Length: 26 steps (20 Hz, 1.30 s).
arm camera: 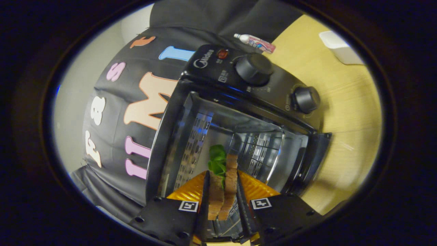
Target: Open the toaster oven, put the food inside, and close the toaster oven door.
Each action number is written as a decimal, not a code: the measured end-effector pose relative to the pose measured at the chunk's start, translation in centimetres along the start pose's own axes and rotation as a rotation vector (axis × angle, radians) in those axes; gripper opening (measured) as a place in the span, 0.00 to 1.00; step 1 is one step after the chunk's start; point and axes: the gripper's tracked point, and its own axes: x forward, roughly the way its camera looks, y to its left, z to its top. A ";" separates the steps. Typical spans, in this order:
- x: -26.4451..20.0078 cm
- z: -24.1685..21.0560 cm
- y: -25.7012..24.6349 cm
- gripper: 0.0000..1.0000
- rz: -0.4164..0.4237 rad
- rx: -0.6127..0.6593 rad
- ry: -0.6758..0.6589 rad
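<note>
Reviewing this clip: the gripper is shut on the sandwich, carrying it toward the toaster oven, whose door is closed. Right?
Not quite: the door is open. The gripper view shows the toaster oven with its cavity exposed just ahead of the fingers. The rest holds: the gripper is shut on the sandwich.

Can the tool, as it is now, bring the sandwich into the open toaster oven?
Probably yes. The tool is shut on the sandwich, the toaster oven stands open just ahead, and nothing visible blocks its cavity.
</note>
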 end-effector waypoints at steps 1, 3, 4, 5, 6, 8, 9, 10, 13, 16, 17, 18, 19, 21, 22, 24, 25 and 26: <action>0.1 0.1 -0.1 0.51 -0.017 -0.067 -0.003; -0.3 0.7 -0.5 0.61 -0.082 -0.209 -0.007; -0.9 0.8 -0.9 0.66 -0.108 -0.274 -0.013; -1.4 1.1 -1.1 0.70 -0.129 -0.327 -0.019; -2.0 1.4 -1.1 0.75 -0.142 -0.377 -0.025; -3.3 1.8 -1.4 0.85 -0.181 -0.476 -0.031; -4.2 2.2 -1.6 0.90 -0.202 -0.529 -0.038; -5.1 2.4 -1.6 0.95 -0.215 -0.578 -0.042; -7.4 3.1 -0.8 0.99 -0.215 -0.689 -0.066; -8.3 3.6 0.3 1.00 -0.195 -0.725 -0.088; -8.6 3.6 0.5 1.00 -0.187 -0.727 -0.087; -8.9 3.6 0.4 1.00 -0.185 -0.731 -0.087; -9.3 3.7 0.2 1.00 -0.190 -0.741 -0.090; -10.0 3.3 -0.9 1.00 -0.217 -0.763 -0.069; -10.4 2.7 -1.6 1.00 -0.233 -0.773 -0.042; -11.1 1.9 -3.0 1.00 -0.257 -0.775 0.001; -11.4 1.4 -3.5 1.00 -0.263 -0.765 0.023; -11.5 0.9 -4.2 1.00 -0.266 -0.747 0.041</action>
